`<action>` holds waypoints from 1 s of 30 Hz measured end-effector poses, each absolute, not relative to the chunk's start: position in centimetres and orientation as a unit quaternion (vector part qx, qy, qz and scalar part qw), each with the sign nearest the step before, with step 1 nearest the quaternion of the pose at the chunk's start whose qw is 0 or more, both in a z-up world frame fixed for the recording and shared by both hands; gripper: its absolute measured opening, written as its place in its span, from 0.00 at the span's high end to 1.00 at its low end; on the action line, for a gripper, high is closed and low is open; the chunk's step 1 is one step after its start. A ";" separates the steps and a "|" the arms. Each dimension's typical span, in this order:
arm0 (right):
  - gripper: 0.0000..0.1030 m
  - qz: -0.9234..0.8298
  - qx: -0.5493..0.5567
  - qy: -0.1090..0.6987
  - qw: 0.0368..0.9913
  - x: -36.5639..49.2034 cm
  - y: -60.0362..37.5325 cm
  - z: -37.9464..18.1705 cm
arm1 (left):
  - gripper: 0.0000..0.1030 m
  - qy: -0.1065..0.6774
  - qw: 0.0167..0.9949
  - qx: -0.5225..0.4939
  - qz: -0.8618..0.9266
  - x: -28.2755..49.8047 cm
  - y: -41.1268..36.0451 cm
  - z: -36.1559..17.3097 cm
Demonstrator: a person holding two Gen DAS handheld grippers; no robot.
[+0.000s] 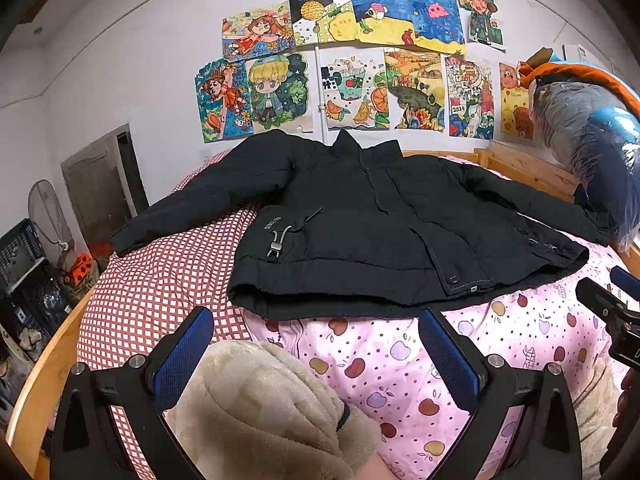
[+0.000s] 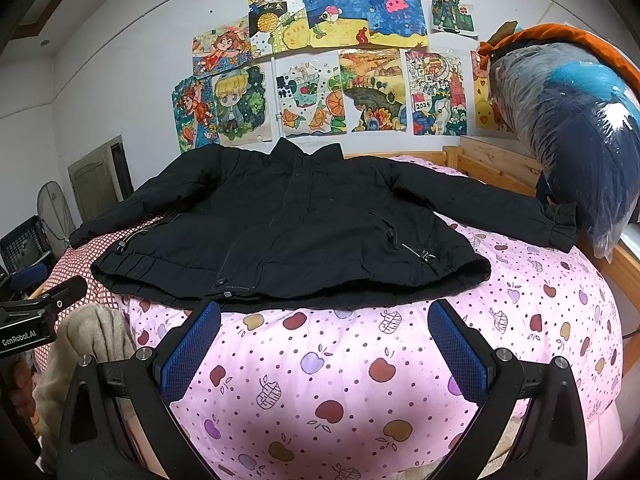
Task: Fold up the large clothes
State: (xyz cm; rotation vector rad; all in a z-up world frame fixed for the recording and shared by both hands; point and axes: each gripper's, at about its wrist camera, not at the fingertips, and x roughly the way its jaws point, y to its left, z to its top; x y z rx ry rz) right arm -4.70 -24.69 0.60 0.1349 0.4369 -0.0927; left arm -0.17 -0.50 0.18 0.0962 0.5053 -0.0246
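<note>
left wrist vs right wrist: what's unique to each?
Left wrist only: white lettering on the black padded jacket, and the open left gripper over a beige fleece cloth.
Right wrist only: the jacket's elastic cuff, fully seen; the open right gripper.
Both: jacket spread flat, pink apple-print quilt, drawings on the wall.

Bedroom in a home. Wooden bed frame [image 2: 494,164] carrying a pink apple-print quilt [image 2: 360,360] and a red checked quilt [image 1: 168,280]. Hand-coloured drawings [image 1: 352,60] taped across the white wall [image 1: 140,60]. Bagged bedding [image 2: 572,128] stacked at the headboard end. Fan [image 1: 48,212], crates [image 1: 20,248] and a door [image 1: 100,188] along the far side.
</note>
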 end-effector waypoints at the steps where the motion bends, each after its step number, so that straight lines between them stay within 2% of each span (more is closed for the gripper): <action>1: 0.01 -0.046 0.067 0.217 0.973 -4.7 -24.7 0.6 | 0.00 0.250 0.967 0.048 -0.012 -0.2 -0.5 0.2; 30: 0.01 -0.059 0.069 0.234 0.968 -4.0 -24.8 -0.2 | 0.00 0.265 0.963 0.048 -0.011 0.3 -0.3 -0.1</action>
